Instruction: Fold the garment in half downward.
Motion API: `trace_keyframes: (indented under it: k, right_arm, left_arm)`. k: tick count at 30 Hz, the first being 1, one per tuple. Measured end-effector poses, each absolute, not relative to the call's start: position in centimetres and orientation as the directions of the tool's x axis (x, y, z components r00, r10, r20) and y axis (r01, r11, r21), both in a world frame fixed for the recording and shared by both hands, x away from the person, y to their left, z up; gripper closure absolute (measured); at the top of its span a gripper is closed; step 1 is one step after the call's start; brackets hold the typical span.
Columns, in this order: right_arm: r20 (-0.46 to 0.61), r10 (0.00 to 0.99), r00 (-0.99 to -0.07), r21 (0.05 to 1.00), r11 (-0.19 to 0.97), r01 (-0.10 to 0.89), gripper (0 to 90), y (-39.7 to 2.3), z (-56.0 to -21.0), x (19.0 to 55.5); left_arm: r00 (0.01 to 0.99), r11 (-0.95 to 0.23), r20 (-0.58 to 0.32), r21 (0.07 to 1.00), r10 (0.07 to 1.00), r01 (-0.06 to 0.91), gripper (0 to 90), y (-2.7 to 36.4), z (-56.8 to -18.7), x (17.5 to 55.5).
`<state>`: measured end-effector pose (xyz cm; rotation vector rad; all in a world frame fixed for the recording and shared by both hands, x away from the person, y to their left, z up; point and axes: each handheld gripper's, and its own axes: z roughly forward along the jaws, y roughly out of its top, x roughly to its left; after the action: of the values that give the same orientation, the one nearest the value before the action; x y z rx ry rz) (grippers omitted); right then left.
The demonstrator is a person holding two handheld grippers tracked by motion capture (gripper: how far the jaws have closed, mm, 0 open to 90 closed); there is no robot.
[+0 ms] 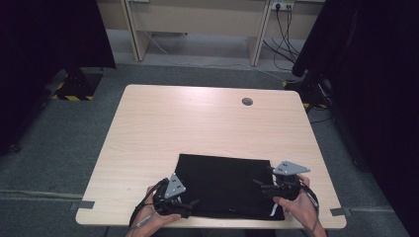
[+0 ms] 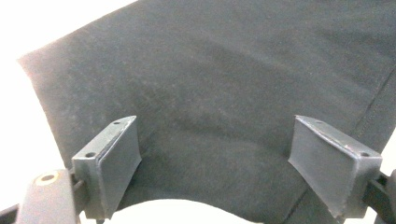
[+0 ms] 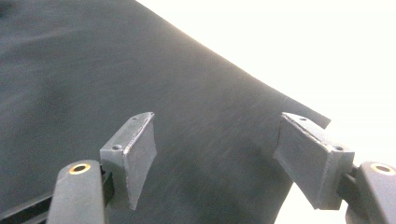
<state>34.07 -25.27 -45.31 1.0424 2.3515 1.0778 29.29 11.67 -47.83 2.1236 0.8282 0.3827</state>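
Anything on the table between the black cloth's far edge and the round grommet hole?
Nothing: in the high view, bare wood runs from the black cloth to the grommet hole on the table.

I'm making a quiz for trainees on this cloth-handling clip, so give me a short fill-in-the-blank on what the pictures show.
1. The cloth lying flat on the table is ____ in colour.
2. The jaws of the left gripper stand ____, with nothing pinched.
3. The cloth lies near the table's ____ edge, by the person's hands.
4. The right gripper hovers over the cloth's ____ side in the high view.

Missing words: black; open; near; right
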Motion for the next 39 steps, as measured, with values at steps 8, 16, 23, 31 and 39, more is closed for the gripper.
trace_keyframes:
  k: [8,16,23,31,39]
  right_arm:
    - [-0.006,0.77,-0.638,0.725,0.443,0.528,24.6,-25.0,-47.0,36.6]
    - [0.044,0.759,-0.65,0.732,0.418,0.538,23.2,-25.7,-47.5,37.5]
    - [0.026,0.753,-0.658,0.737,0.43,0.521,26.3,-27.0,-47.5,39.1]
    - [0.022,0.761,-0.649,0.73,0.431,0.531,25.9,-28.1,-47.4,39.5]
    - [0.016,0.773,-0.635,0.751,0.41,0.517,25.0,-28.2,-46.2,38.5]
  left_arm:
    - [0.722,-0.444,-0.021,0.776,0.692,0.448,12.8,12.7,-47.8,28.9]
    - [0.722,-0.47,-0.006,0.755,0.691,0.456,13.1,12.3,-48.2,29.2]
    - [0.721,-0.483,0.0,0.742,0.693,0.464,12.2,10.9,-48.2,30.2]
    - [0.729,-0.488,-0.001,0.742,0.684,0.459,11.1,9.8,-48.2,30.9]
    - [0.722,-0.459,-0.007,0.767,0.692,0.448,11.4,9.9,-48.1,30.7]
